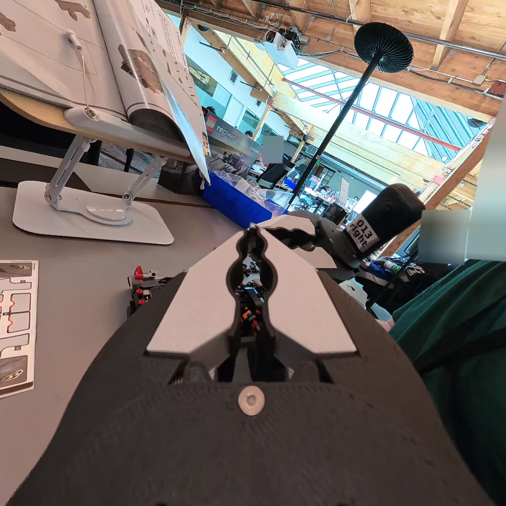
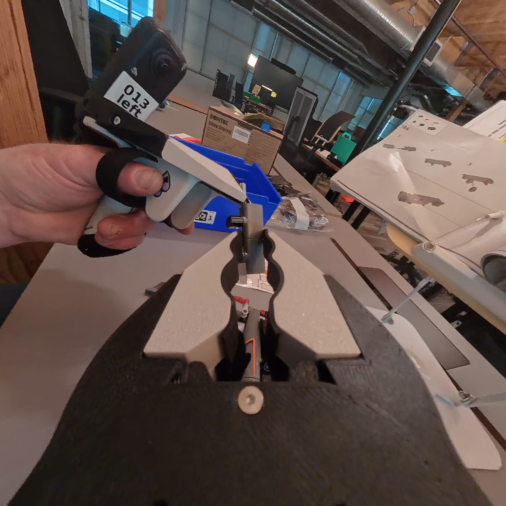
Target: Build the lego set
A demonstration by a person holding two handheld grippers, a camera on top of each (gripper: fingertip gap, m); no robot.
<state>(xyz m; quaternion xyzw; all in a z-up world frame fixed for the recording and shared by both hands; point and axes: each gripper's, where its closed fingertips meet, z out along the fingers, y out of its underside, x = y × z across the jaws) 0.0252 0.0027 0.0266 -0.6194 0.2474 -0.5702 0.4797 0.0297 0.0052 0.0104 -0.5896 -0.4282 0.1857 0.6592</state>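
Right wrist view: the right claw [image 2: 253, 246] is closed on a grey lego piece [image 2: 251, 241], a flat upright part pinched between the tips and rising a little above them. A short black pin [image 2: 236, 221] sticks out of the piece's left side. The left claw [image 2: 241, 195] comes in from the left, held by a hand [image 2: 68, 191], and its tips meet the top edge of the same grey piece; they are drawn together, though what they pinch is too small to make out. Below, through the gap of the right claw, a dark lego model [image 2: 250, 336] with an orange line and red pins lies on the grey desk [image 2: 82, 273]. A blue bin [image 2: 246, 186] stands farther off behind the left claw, a clear bag of parts [image 2: 301, 213] to its right, and a cardboard box [image 2: 243, 137] beyond.

In the left wrist view, the left claw [image 1: 251, 230] has its tips together at the far end, meeting the right claw [image 1: 287, 230] that comes from the right. The lego model [image 1: 145, 284] lies on the desk [image 1: 82, 273] near the left, partly hidden under the claw. An open instruction booklet [image 1: 82, 54] rests on a white stand [image 1: 90, 213] at far left, a sticker sheet [image 1: 16, 323] lies at the near left edge, and the blue bin [image 1: 232, 197] sits behind.
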